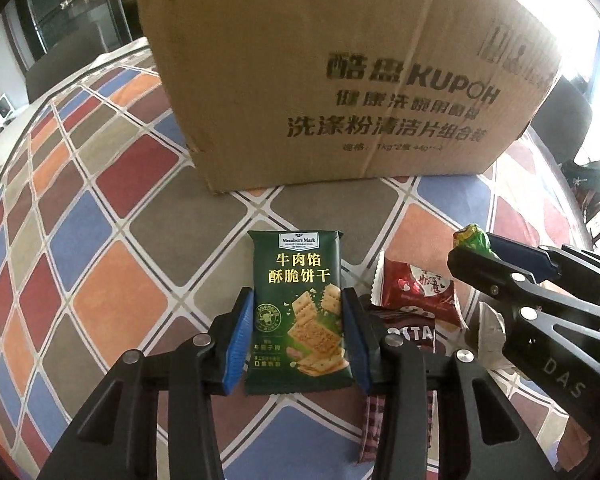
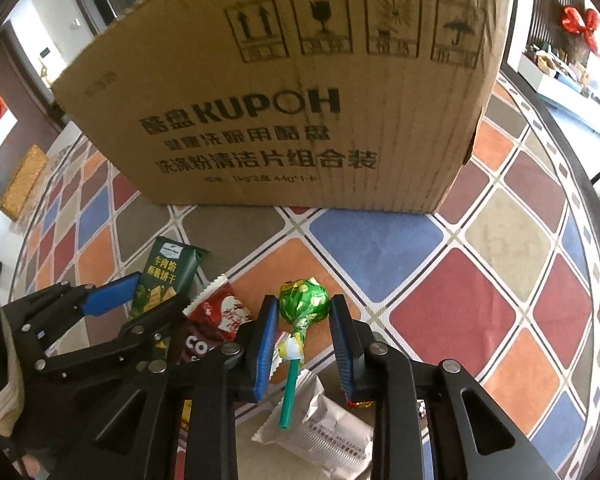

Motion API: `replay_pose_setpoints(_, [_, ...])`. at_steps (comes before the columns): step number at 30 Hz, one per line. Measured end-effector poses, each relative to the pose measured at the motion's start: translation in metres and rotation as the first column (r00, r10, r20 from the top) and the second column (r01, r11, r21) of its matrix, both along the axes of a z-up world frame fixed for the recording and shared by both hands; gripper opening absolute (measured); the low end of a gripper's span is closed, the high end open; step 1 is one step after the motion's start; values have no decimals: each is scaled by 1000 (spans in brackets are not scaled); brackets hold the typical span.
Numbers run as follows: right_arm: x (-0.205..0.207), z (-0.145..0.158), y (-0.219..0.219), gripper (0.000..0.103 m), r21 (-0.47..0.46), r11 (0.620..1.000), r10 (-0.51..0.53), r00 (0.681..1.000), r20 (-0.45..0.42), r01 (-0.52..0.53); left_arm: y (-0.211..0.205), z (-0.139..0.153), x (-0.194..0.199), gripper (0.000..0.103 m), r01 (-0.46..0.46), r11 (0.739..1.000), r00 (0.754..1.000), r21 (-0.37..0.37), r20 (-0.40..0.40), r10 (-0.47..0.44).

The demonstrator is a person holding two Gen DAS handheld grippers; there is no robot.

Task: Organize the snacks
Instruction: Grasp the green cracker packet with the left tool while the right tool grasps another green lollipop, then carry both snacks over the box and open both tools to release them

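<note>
A dark green cracker packet (image 1: 296, 256) stands between the blue pads of my left gripper (image 1: 297, 296), which is shut on its two long edges. In the right wrist view the same packet (image 2: 172, 268) tilts up out of the left gripper (image 2: 160, 290). My right gripper (image 2: 304, 314) is shut on a green-wrapped lollipop (image 2: 302, 298), with the green stick hanging down between the fingers. Seen from the left wrist, the right gripper (image 1: 474, 247) comes in from the right with the lollipop head (image 1: 470, 237) at its tip.
A large cardboard box (image 2: 300, 100) stands just behind on the checked tablecloth (image 2: 460, 300). A red snack packet (image 2: 220, 312), a brown packet (image 2: 196, 346) and a silver packet (image 2: 324, 428) lie under the grippers. The round table's edge (image 2: 580, 200) curves along the right.
</note>
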State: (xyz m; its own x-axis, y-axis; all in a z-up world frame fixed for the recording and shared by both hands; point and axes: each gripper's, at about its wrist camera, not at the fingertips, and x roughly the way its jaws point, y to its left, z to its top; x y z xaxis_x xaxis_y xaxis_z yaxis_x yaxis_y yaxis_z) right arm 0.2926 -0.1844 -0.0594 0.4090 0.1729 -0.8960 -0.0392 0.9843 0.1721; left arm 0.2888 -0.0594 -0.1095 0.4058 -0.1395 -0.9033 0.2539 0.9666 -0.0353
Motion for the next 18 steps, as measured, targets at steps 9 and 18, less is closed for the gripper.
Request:
replay_pose_setpoints(9, [-11, 23, 5, 28, 21, 1000, 15, 998, 57, -17, 3, 38, -19, 42, -11, 999, 997, -53, 78, 15])
replay_pose_setpoints(18, [-24, 56, 1, 28, 40, 999, 14, 991, 133, -20, 6, 81, -30, 42, -16, 996, 984, -93, 177, 32])
